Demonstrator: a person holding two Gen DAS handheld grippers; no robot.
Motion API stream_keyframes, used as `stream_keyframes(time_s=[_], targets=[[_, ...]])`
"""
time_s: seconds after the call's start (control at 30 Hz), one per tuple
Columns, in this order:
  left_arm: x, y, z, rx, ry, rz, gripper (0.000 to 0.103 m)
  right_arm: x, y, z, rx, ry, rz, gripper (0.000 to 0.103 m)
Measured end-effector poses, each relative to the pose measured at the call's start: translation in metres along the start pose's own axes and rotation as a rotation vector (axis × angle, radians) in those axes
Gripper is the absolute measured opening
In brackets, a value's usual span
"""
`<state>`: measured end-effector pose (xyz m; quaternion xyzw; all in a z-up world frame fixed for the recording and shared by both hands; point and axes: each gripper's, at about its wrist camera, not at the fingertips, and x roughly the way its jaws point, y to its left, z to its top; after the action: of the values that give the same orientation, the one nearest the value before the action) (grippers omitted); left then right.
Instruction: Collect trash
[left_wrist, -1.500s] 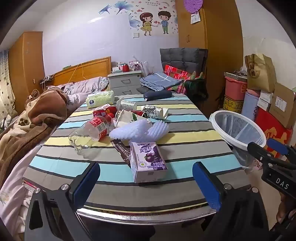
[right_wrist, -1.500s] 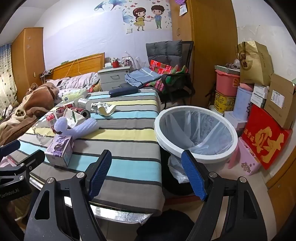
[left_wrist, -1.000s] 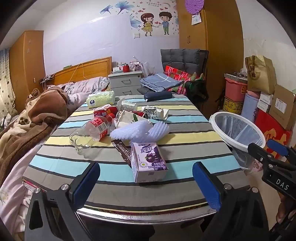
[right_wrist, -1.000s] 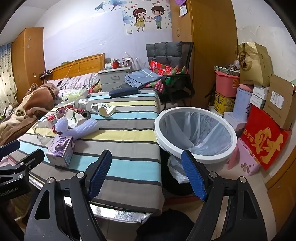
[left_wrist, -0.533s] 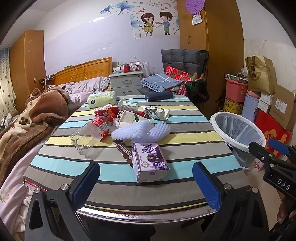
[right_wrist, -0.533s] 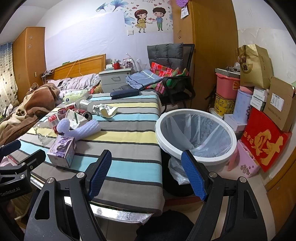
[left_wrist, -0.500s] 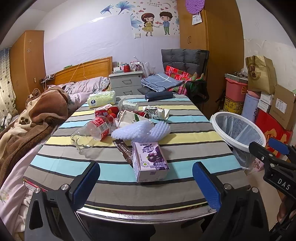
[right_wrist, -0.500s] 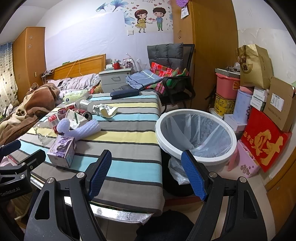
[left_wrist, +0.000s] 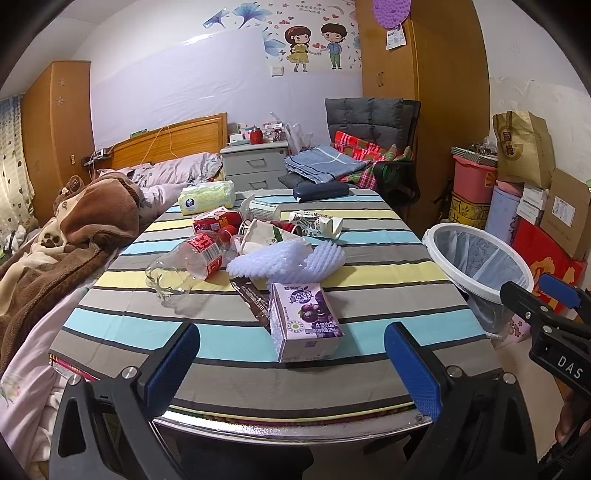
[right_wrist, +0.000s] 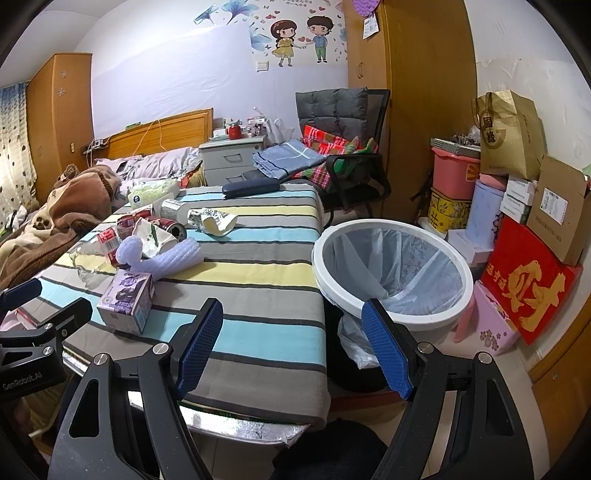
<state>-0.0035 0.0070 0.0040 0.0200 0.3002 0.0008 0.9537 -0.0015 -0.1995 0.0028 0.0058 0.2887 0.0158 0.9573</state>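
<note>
Trash lies on the striped table (left_wrist: 369, 236): a purple drink carton (left_wrist: 304, 321) nearest, a dark wrapper (left_wrist: 251, 299), white foam netting (left_wrist: 284, 260), a clear plastic bottle (left_wrist: 188, 258), red cans (left_wrist: 212, 221) and a crumpled paper cup (left_wrist: 317, 223). My left gripper (left_wrist: 291, 365) is open and empty, just short of the carton. My right gripper (right_wrist: 291, 343) is open and empty, between the table edge and the white lined trash bin (right_wrist: 391, 269). The carton (right_wrist: 127, 295) is to its left.
A tissue pack (left_wrist: 207, 197) and a dark case (left_wrist: 321, 192) lie at the table's far end. A bed with a brown blanket (left_wrist: 55, 236) is on the left. A chair (right_wrist: 343, 158) stands behind. Boxes and bags (right_wrist: 524, 206) are stacked on the right.
Both grippers have crept slightly forward toward the table; the carton looks a little nearer in the left wrist view. Both stay open and empty.
</note>
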Motion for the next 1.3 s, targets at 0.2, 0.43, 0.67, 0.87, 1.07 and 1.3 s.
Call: stream_keyframes(time_s=[0.2, 0.43, 0.67, 0.87, 1.07, 1.3], targets=[[0.0004, 0.0019, -0.0009, -0.002, -0.003, 0.002, 0.102, -0.0002, 0.0005, 0.0003, -0.001, -0.001, -0.001, 0.079], [0.0, 0.0027, -0.0009, -0.002, -0.005, 0.003, 0.102, -0.0015, 0.0014, 0.0001, -0.004, -0.007, 0.0, 0.079], [-0.0007, 0.0041, -0.0009, -0.005, -0.003, 0.005, 0.102, -0.0016, 0.0018, 0.0002, -0.005, -0.007, 0.0, 0.079], [-0.0014, 0.0055, -0.0006, -0.005, -0.003, 0.005, 0.102, -0.0015, 0.0018, 0.0003, -0.005, -0.006, -0.001, 0.079], [-0.0012, 0.0058, 0.0, -0.006, -0.004, 0.006, 0.102, -0.0017, 0.0019, 0.0007, -0.004, -0.008, 0.0, 0.079], [-0.0012, 0.0058, -0.0003, -0.006, -0.003, 0.006, 0.102, -0.0018, 0.0021, 0.0012, -0.003, -0.008, -0.002, 0.079]])
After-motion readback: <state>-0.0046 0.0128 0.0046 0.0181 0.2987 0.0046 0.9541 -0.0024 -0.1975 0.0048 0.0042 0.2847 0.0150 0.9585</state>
